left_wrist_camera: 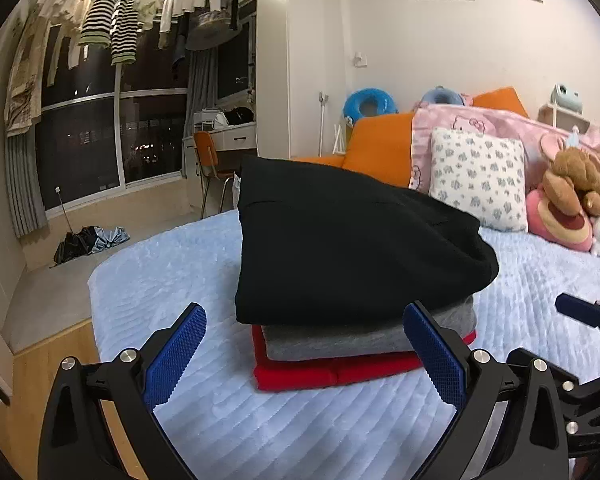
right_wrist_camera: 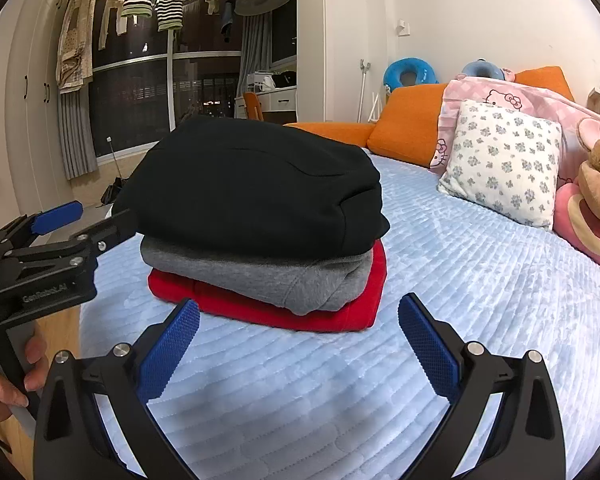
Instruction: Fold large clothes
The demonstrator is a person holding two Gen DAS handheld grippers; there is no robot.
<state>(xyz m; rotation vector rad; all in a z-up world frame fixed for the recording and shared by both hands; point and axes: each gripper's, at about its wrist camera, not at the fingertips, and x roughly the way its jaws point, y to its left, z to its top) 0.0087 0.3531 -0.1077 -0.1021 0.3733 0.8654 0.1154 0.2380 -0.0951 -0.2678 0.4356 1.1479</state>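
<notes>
Bed (right_wrist_camera: 480, 280): pale blue quilt, flat, carries stack near foot edge.
Black garment (right_wrist_camera: 256, 188) folded on top, bulkiest, overhangs grey garment (right_wrist_camera: 252, 276); red garment (right_wrist_camera: 352, 312) at bottom.
L gripper (left_wrist_camera: 304, 344) fingers spread wide, empty, just in front of stack. R gripper (right_wrist_camera: 300, 332) same, nothing held.
Judgement: stack looks done; if tidying, press black top w/ both, square edges, don't drag lower layers.
</notes>
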